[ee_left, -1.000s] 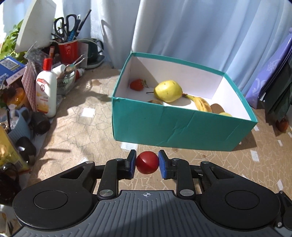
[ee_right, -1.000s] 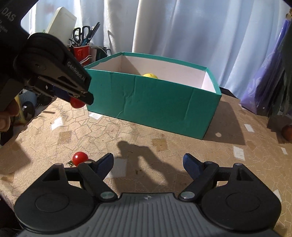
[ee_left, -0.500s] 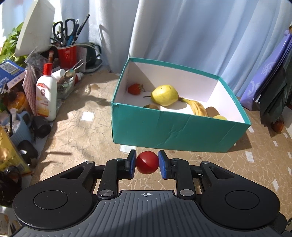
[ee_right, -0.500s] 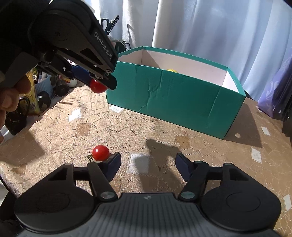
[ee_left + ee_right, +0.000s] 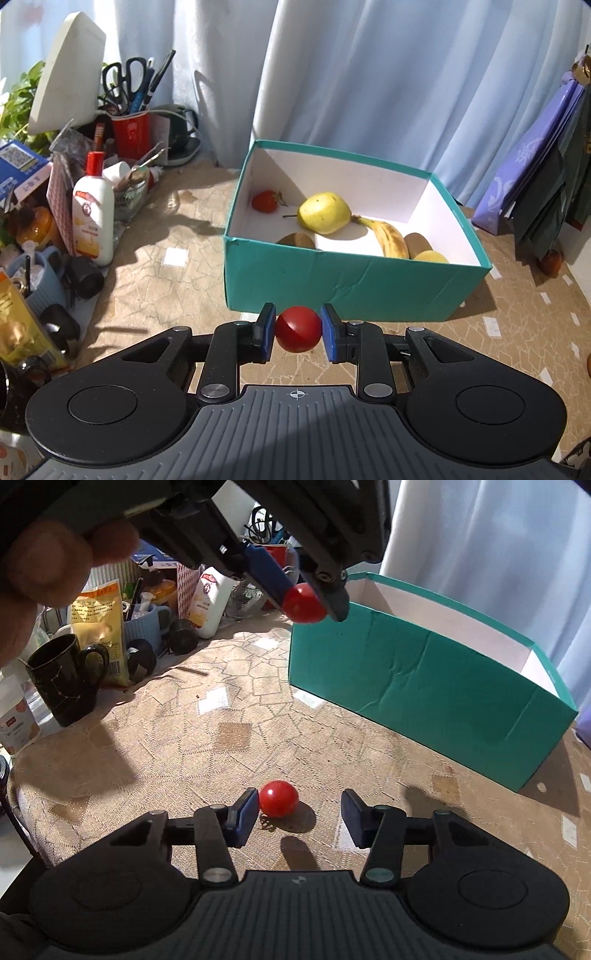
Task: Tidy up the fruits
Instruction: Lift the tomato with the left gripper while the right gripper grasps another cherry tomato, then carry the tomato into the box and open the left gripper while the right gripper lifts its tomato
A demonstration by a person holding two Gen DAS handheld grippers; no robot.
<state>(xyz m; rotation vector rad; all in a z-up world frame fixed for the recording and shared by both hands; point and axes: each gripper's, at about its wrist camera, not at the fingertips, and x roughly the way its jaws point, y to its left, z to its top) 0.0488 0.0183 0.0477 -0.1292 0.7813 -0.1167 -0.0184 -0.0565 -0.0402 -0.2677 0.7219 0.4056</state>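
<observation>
My left gripper [image 5: 298, 329] is shut on a red tomato [image 5: 298, 328] and holds it in the air in front of the teal box [image 5: 332, 284]; both also show in the right wrist view, the tomato [image 5: 304, 603] by the box's near corner [image 5: 424, 679]. The box holds a strawberry [image 5: 265, 201], a pear [image 5: 324, 213], a banana [image 5: 388, 236], kiwis and a yellow fruit. My right gripper [image 5: 299, 816] is open, low over the table, with a second red tomato [image 5: 278, 798] between its fingers, close to the left finger.
Clutter lines the table's left side: a white bottle [image 5: 92, 218], a red pen cup with scissors [image 5: 129, 133], a black mug [image 5: 66, 679], a blue mug [image 5: 146, 626], a yellow packet [image 5: 98, 624]. Bags [image 5: 535, 177] stand at the right.
My left gripper rose with its tomato and now sees deeper into the box. My right gripper swung left and closed in on the tomato on the table, which now lies between its fingers.
</observation>
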